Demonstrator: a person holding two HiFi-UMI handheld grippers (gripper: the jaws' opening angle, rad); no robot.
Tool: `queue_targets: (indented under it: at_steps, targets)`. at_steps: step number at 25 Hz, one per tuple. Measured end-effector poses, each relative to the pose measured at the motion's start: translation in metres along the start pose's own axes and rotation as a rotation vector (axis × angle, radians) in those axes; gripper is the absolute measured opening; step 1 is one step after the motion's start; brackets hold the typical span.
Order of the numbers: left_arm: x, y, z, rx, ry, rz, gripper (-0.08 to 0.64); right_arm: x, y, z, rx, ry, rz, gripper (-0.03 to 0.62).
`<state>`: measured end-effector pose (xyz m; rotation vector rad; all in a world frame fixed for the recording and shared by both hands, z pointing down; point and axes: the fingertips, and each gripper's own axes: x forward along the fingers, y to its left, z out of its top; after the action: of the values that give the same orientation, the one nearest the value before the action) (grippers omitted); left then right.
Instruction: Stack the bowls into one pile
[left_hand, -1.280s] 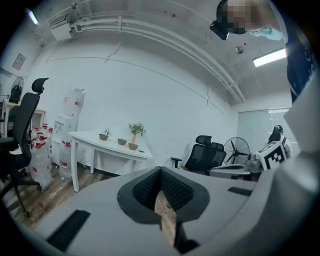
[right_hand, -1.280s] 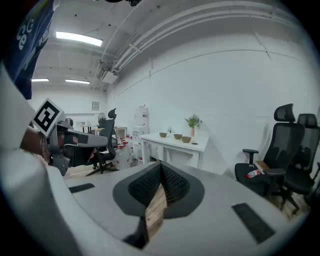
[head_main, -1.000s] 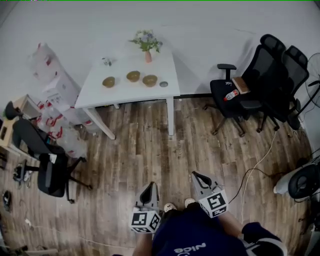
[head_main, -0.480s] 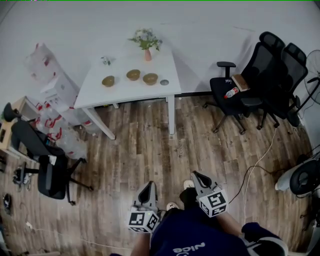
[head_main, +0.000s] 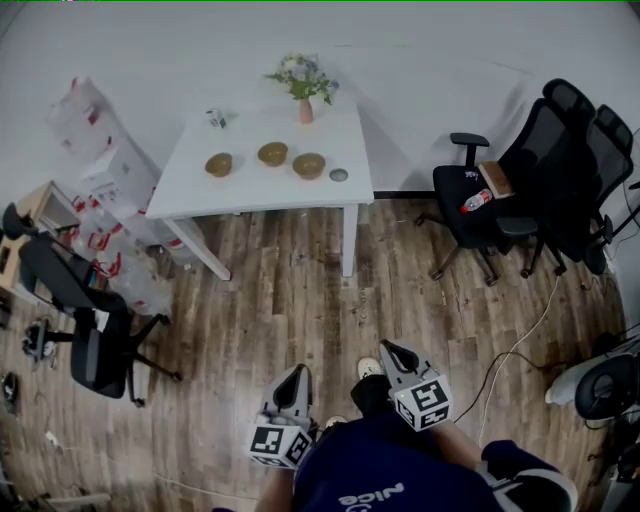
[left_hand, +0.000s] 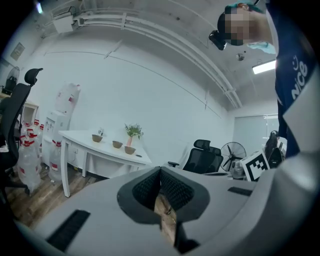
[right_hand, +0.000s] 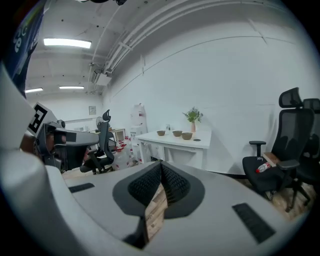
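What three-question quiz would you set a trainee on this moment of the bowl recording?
1. How many bowls stand on the table?
2. True or false: the bowls are stacked in one pile.
3. The left gripper is: A) open, B) shut on a bowl, C) shut and empty.

Key: 1. Three. 2. False: they stand apart in a row. 3. C.
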<state>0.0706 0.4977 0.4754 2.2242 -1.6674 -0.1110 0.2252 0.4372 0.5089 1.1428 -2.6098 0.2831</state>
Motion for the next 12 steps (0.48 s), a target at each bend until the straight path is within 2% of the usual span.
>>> queue_targets:
  at_steps: [4,7,12]
  targets:
    - [0.039,0.009,0.014,0.029,0.010,0.045,0.018,0.035,-0.029,0.020,-0.007,-0.009,0.047,0.023]
    - [0.071,0.018,0.025,-0.003,-0.001,0.081,0.018,0.061,-0.054,0.037,-0.027,-0.022,0.077,0.023]
    - [0.106,0.026,0.027,-0.030,-0.020,0.149,0.018,0.090,-0.092,0.038,-0.058,0.015,0.125,0.023]
